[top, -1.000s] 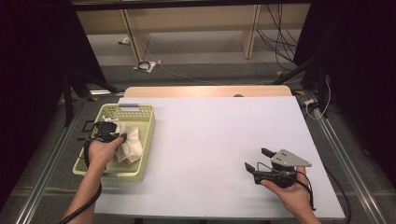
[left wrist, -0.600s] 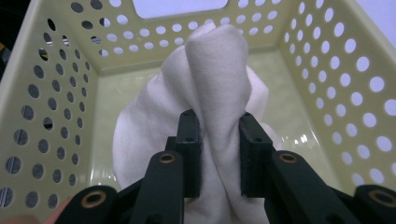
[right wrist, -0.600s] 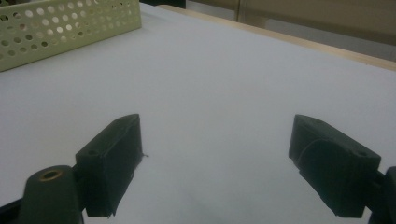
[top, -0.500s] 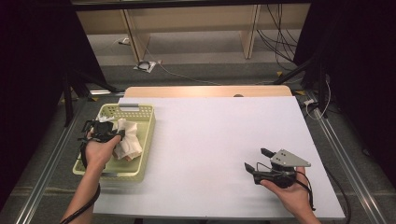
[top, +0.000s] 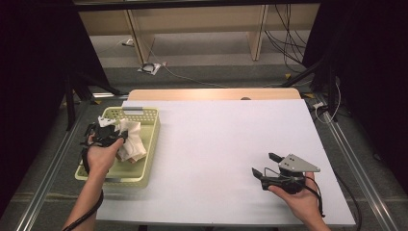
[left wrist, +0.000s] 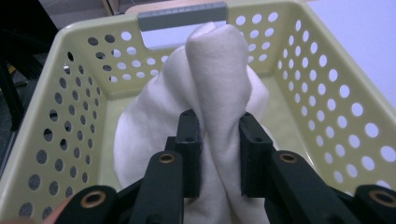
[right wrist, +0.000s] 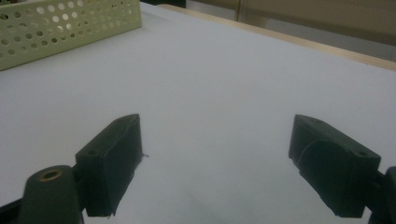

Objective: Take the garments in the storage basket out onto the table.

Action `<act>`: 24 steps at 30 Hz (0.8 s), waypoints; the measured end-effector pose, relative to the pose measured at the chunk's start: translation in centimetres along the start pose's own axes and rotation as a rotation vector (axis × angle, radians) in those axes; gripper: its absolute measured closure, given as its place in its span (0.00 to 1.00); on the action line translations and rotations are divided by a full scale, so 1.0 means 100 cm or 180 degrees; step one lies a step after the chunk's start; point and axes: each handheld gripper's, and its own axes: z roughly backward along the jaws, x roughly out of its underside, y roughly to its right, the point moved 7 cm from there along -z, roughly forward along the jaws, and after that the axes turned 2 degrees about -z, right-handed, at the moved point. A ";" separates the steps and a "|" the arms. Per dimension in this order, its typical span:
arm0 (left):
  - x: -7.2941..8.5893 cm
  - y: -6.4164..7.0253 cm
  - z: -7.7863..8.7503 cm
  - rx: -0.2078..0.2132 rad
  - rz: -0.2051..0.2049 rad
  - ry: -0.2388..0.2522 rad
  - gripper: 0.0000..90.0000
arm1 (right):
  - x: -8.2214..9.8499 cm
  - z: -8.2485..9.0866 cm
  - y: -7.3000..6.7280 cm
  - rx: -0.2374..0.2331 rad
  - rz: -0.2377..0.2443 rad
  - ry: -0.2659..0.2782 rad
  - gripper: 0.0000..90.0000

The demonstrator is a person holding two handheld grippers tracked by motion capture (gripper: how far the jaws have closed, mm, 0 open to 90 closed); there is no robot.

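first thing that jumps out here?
The white cloth bunched up in the pale yellow perforated basket at the table's left, with the left gripper shut on a fold of it, fingers pressing from both sides. Then the right gripper, open and holding nothing, low over the bare white table near its front right.

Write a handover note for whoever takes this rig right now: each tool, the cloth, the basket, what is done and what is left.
Left tool: shut on a fold of the white cloth, over the yellow basket at the table's left.
Right tool: open, holding nothing, low over the bare white table at its right front.
Things: the cloth is bunched and its bulk lies inside the basket; a tan piece shows beside it.
Done: the cloth is gripped.
Left: probably lift it out onto the table; the right tool looks free to help.
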 end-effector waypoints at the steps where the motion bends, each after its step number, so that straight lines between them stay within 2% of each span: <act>1: -0.001 0.000 0.001 -0.0007 0.0003 0.0018 0.82 | 0.000 0.000 0.000 0.0000 0.0002 -0.0001 0.20; 17: -0.013 0.005 0.012 0.0022 0.0013 0.0309 0.82 | 0.000 0.000 0.000 -0.0006 0.0008 0.0006 0.20; 24: -0.017 0.007 0.016 0.0036 0.0011 0.0388 0.82 | 0.000 0.000 0.000 -0.0005 0.0014 0.0006 0.20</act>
